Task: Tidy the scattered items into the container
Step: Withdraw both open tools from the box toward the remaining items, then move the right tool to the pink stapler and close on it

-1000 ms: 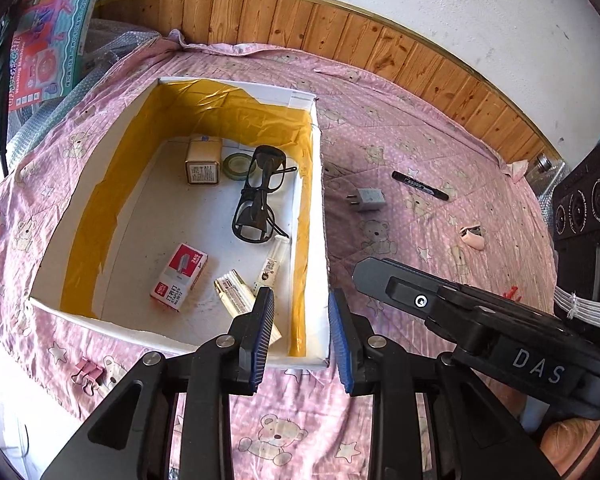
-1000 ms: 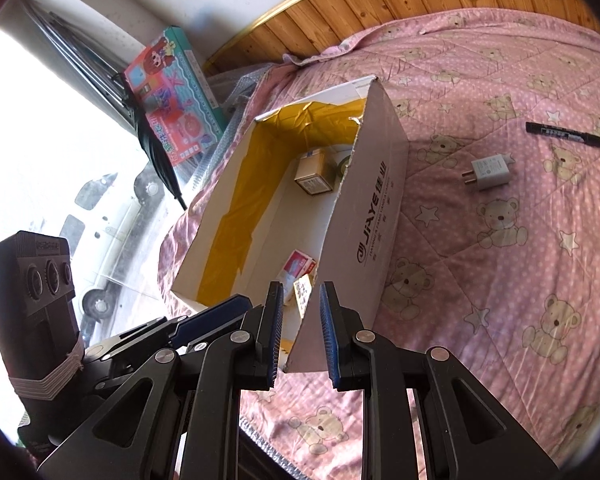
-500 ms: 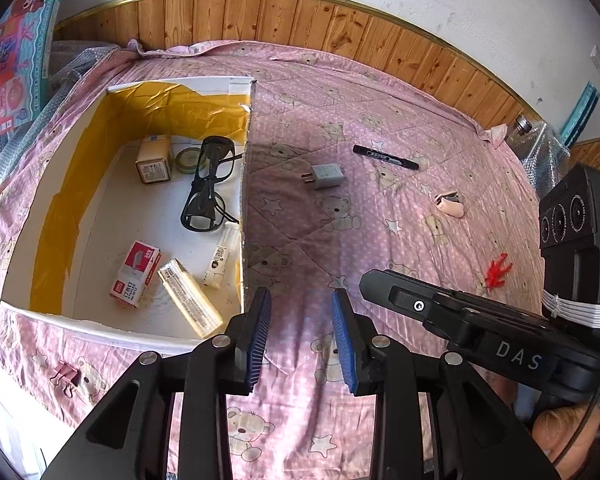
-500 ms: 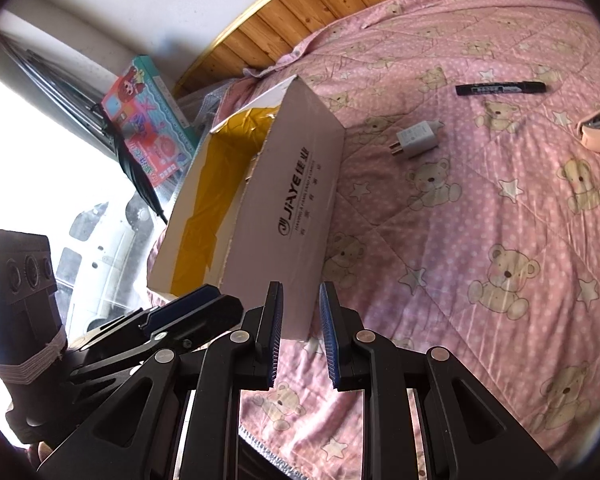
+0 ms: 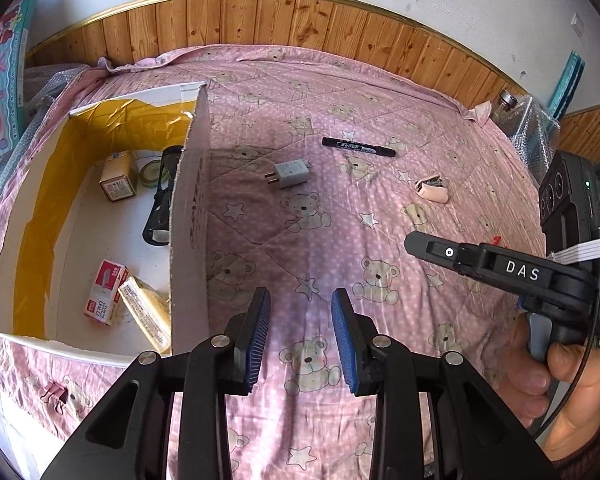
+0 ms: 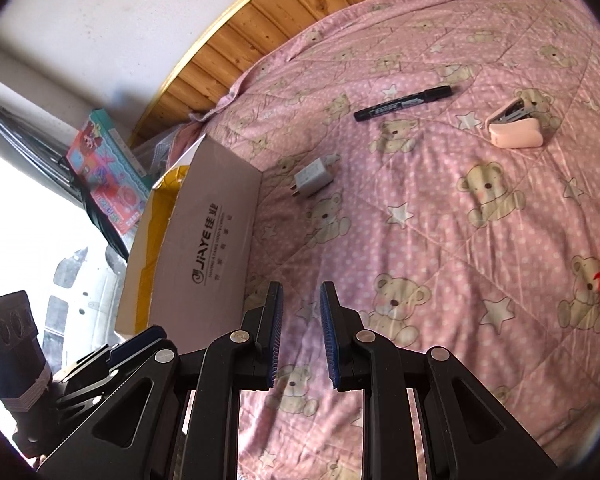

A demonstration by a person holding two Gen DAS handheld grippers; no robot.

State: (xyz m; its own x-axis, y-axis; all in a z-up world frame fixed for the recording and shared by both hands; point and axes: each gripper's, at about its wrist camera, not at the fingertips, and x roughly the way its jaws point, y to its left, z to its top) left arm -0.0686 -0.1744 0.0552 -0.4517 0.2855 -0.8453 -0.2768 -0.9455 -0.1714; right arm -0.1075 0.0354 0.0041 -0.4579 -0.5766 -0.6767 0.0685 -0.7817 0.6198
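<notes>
A white cardboard box (image 5: 192, 208) lined with yellow tape sits at the left of a pink bear-print bedspread (image 5: 340, 240). Inside it lie small cartons, a tape roll and black glasses (image 5: 160, 208). On the spread lie a grey charger plug (image 5: 288, 174), a black marker (image 5: 358, 147), a pink stapler (image 5: 432, 190) and a small red item (image 5: 496, 238). My left gripper (image 5: 300, 320) hovers open and empty over the spread, just right of the box. My right gripper (image 6: 300, 320) is open and empty beside the box (image 6: 216, 240), short of the charger plug (image 6: 314, 178), marker (image 6: 402, 103) and stapler (image 6: 516, 130).
A pink binder clip (image 5: 54, 394) lies on the spread in front of the box. A hand (image 5: 560, 380) holds the right gripper's handle at the right. Wooden panelling (image 5: 300, 20) backs the bed. A colourful toy box (image 6: 108, 176) and bubble wrap stand beyond the box's far side.
Both grippers have swung right, away from above the box and out over the open bedspread. The charger, marker and stapler now sit closer to the middle of both views.
</notes>
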